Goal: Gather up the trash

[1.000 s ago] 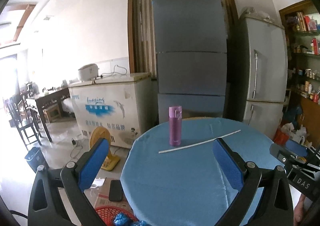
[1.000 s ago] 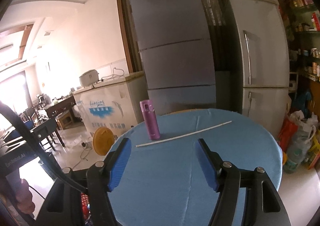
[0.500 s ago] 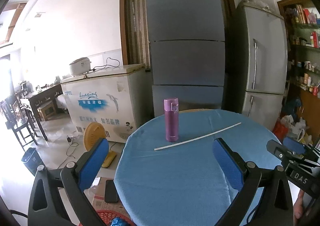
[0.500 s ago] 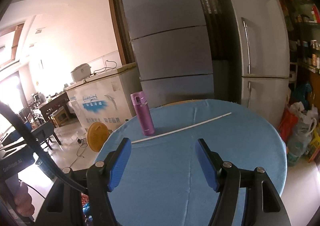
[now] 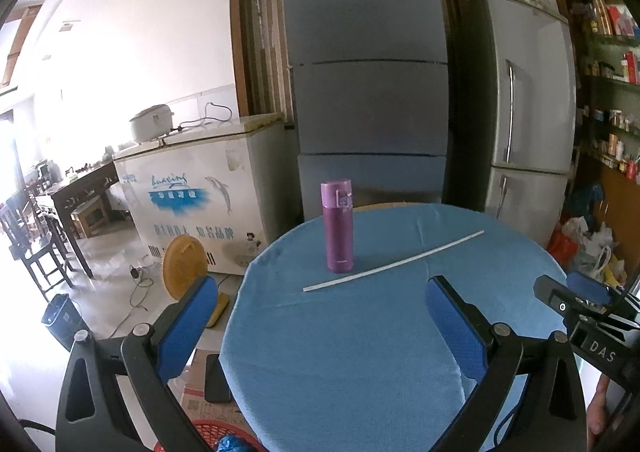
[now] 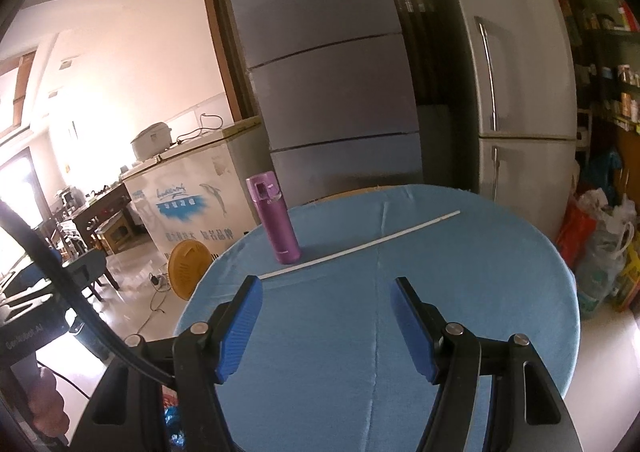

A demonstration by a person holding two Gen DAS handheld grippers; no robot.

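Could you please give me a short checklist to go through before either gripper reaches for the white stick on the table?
1. Left gripper open and empty: ok.
2. Right gripper open and empty: ok.
3. White stick lying flat on the blue tablecloth, fully in view: ok.
4. Purple bottle upright; it stands close behind the stick's left end; whether they touch: cannot tell.
5. Red basket under the table edge ready for trash: cannot tell, only its rim shows.

Your left gripper (image 5: 320,308) and right gripper (image 6: 326,306) hover side by side over the near edge of the table (image 5: 360,352), jaws spread wide, empty.
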